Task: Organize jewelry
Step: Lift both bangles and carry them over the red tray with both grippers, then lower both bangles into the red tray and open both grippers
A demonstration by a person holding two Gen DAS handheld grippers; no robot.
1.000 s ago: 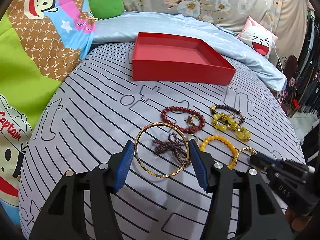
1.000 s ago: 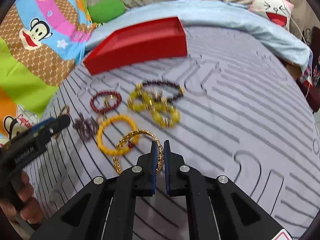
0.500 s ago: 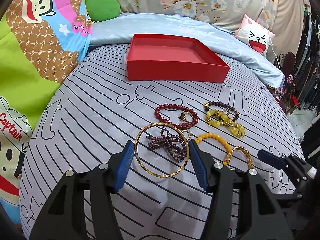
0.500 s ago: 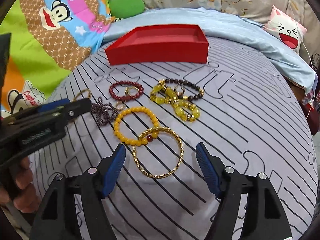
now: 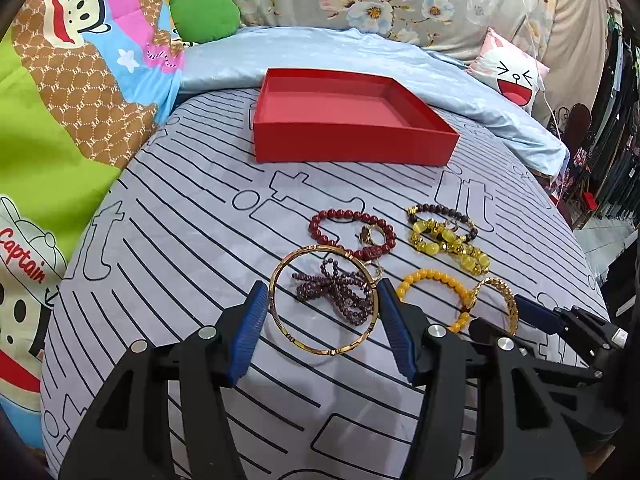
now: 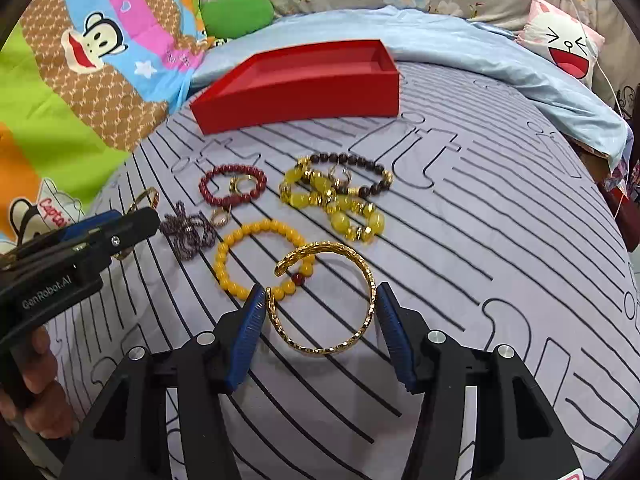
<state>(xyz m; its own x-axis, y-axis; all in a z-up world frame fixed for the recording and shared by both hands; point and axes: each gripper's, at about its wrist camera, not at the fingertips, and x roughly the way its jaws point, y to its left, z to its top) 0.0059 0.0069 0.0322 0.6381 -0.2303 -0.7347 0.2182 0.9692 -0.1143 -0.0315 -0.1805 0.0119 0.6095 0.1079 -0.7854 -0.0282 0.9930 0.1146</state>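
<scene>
- The bed cover, grey with black lines, lay under everything.
- A red box sat open toward the far side of the cover, well apart from the jewelry.
- The left gripper stood wide open, its blue fingers on either side of a plain gold bangle that lay flat on the cover.
- The right gripper was also spread wide, flanking a textured gold cuff that overlapped an orange bead bracelet.
- A dark purple bead strand lay bunched inside the plain bangle.
- A red bead bracelet lay just beyond the bangle, with a small ring inside it.
- A yellow stone bracelet and a dark bead bracelet lay tangled together nearest the box.
</scene>
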